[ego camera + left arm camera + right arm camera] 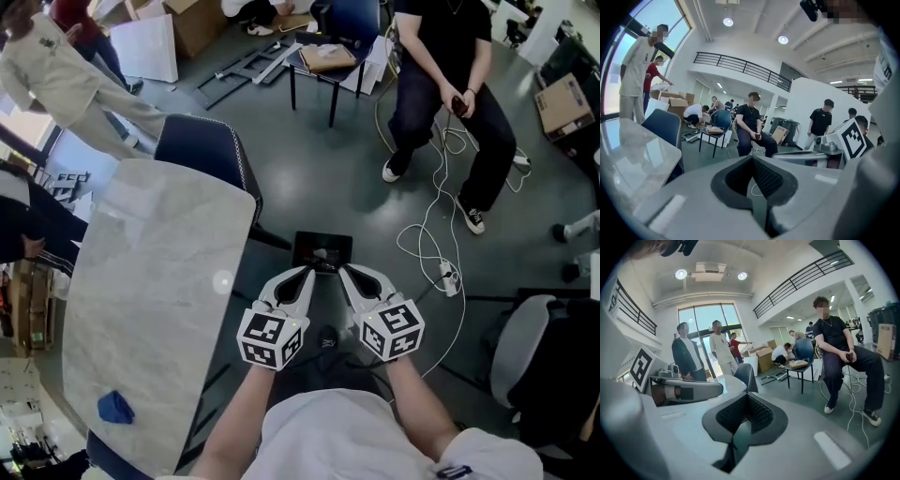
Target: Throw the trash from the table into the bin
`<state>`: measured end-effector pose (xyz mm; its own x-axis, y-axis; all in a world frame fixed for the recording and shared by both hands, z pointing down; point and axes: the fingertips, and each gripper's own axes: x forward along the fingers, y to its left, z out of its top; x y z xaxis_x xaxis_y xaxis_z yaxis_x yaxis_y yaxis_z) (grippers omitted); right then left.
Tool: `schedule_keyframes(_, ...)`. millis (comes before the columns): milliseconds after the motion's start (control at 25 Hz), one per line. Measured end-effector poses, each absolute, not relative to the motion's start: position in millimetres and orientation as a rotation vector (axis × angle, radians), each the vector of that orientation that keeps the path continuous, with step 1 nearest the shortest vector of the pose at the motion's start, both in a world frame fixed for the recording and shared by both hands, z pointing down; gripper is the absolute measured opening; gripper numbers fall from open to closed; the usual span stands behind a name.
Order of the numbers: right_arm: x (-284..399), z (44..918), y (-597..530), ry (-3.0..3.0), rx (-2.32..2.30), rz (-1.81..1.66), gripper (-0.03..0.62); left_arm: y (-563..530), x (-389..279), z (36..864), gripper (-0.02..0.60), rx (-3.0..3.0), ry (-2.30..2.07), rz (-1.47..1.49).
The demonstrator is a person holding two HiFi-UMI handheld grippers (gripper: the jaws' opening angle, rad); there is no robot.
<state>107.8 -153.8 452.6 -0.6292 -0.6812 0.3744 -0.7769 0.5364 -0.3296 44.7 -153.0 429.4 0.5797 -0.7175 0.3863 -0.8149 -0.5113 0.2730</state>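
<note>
Held side by side, the left tool (308, 272) and right tool (344, 271) each have jaws pressed together, empty; a crumpled blue scrap (115, 407) lies on the pale marble surface (159, 281), well to their left.

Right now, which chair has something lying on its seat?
The far chair left of the seated person: a brown parcel lies on it. The chair by the table shows none.

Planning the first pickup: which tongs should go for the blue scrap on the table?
Left. The blue scrap lies on the table, on the side of the left tongs; the right tongs would have to cross over. Both are shut and empty.
</note>
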Motion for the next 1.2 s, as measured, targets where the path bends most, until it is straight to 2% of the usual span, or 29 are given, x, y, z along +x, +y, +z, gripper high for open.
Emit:
schedule_keyframes(400, 89.9, 383.1, -154.2, -2.715, 1.186, 0.548, 0.028, -139.1, 28.4, 371.4, 0.002, 2.446, -1.3, 0.247)
schedule_keyframes(1200, 84.1, 359.3, -137.4, -2.769, 1.17, 0.492, 0.028, -118.9, 21.4, 348.3, 0.002, 2.478, -1.343, 0.229)
